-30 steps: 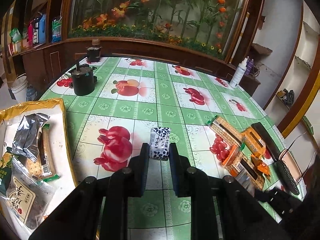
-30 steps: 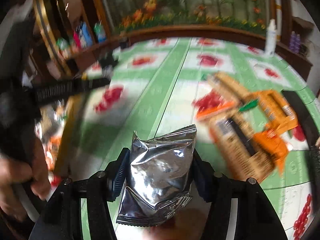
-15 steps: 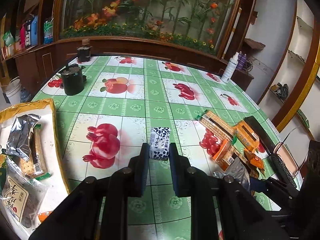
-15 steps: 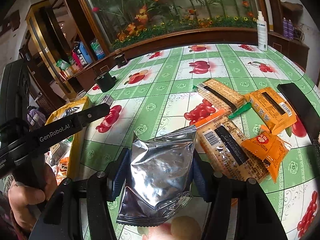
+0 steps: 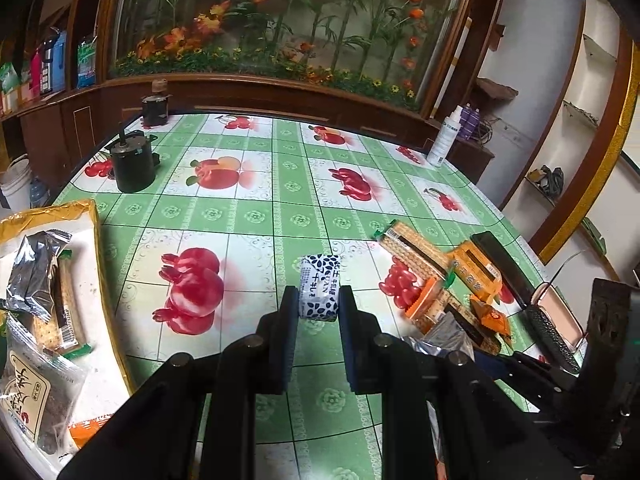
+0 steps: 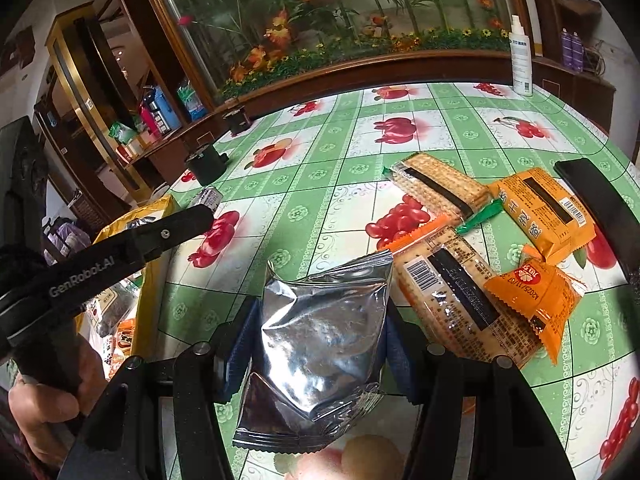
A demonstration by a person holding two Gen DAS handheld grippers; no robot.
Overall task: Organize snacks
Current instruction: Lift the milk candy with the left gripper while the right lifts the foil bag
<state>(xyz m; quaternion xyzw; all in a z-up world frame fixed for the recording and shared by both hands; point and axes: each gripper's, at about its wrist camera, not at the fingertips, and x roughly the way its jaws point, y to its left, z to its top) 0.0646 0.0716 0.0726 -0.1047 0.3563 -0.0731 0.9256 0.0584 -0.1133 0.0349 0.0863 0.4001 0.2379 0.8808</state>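
Two grippers were in view, the left gripper (image 5: 319, 312) and the right gripper (image 6: 320, 344). There were two silver foil packets (image 6: 320, 336) (image 5: 34, 272), one blue-and-white candy bar (image 5: 320, 292), three cracker packs (image 6: 440, 188) (image 6: 460, 300) (image 5: 66, 312), two orange snack packets (image 6: 544, 208) (image 6: 536, 296), two black pots (image 5: 133, 166) (image 5: 155, 106), one white spray bottle (image 6: 521, 60) and one yellow tray (image 5: 108, 292).

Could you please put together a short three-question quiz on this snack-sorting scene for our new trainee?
1. True or false: the right gripper is shut on the crinkled silver foil snack bag.
2. What does the left gripper hold? A) an orange wrapper B) the small white packet with dark blue pattern C) nothing
3. Fill in: the yellow-rimmed tray of sorted snacks lies on the ____ side of the left wrist view.

Key: 1 true; 2 B; 3 left.
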